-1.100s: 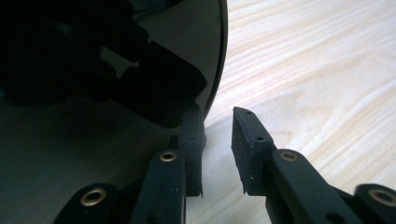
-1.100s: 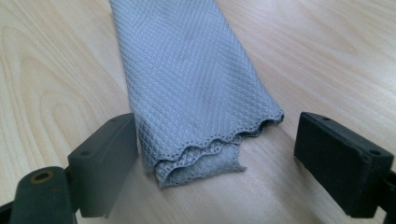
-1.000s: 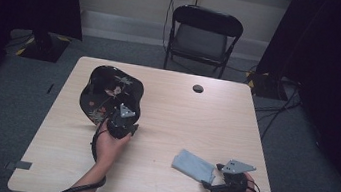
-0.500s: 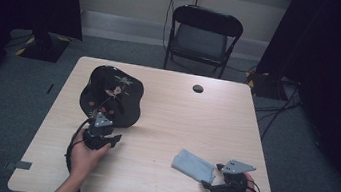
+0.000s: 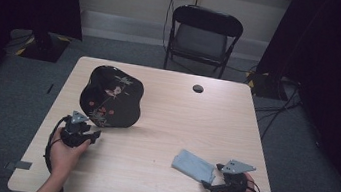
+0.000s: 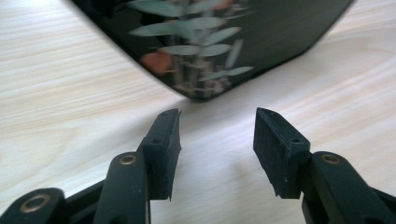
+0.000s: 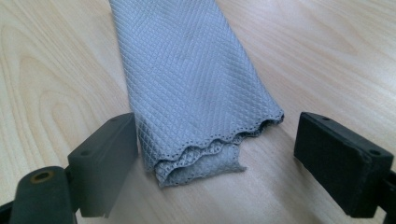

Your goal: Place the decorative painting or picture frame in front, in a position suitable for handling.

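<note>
High view: black lacquered box w/ flower pattern [image 5: 111,97] is sitting on the left half of the light wooden desk [image 5: 164,125], tilted, near corner just beside the left gripper [image 5: 95,135]. Folded grey waffle-weave cloth [image 5: 193,165] is lying near the front edge, by the right gripper [image 5: 207,183]. Small dark round thing [image 5: 198,88] toward the far edge is too small to make out. Black folding chair [image 5: 204,36] is standing behind the desk.

Left gripper view: box [image 6: 219,42] is getting cut off by the top edge & blurred. Jaws have just been opening, standing spread w/ nothing between, just short of the box corner.

Right gripper view: cloth [image 7: 196,88] is running off the top edge. Jaws are standing spread, one on each side of its near end; left pad is touching or nearly touching the edge, right pad apart.
</note>
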A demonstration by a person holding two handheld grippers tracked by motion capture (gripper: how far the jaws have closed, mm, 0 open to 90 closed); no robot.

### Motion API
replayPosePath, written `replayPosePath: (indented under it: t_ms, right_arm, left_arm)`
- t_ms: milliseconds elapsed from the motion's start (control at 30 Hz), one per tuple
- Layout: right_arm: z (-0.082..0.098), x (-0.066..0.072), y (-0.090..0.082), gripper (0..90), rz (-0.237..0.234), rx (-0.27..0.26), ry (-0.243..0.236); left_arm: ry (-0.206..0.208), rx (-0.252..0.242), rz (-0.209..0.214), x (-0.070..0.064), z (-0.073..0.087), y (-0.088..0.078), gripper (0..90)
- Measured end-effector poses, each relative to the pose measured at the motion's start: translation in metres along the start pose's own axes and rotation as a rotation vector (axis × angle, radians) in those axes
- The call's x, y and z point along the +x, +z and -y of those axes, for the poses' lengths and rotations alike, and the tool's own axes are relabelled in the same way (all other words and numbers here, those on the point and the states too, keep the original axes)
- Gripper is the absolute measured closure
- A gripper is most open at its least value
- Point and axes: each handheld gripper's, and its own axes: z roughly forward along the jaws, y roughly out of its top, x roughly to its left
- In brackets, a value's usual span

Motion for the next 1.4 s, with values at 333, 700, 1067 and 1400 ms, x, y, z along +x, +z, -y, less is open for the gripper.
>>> replayPosePath:
  t_ms: [333,700,1067,1400]
  right_arm:
    - [0.000,0.000,0.000,12.9,0.000,0.000,0.000]
    - [0.000,0.000,0.000,12.9,-0.001,0.001,0.001]
    - [0.000,0.000,0.000,12.8,-0.001,0.001,0.000]
    - [0.000,0.000,0.000,12.9,0.000,0.001,0.000]
  left_arm:
    - [-0.014,-0.027,-0.009,0.016,-0.011,0.000,45.0]
    - [-0.002,-0.060,0.025,0.015,-0.021,0.007,38.1]
    - [-0.004,-0.061,0.050,0.009,-0.017,0.004,38.6]
    - [0.029,-0.038,0.109,-0.011,-0.004,-0.003,39.4]
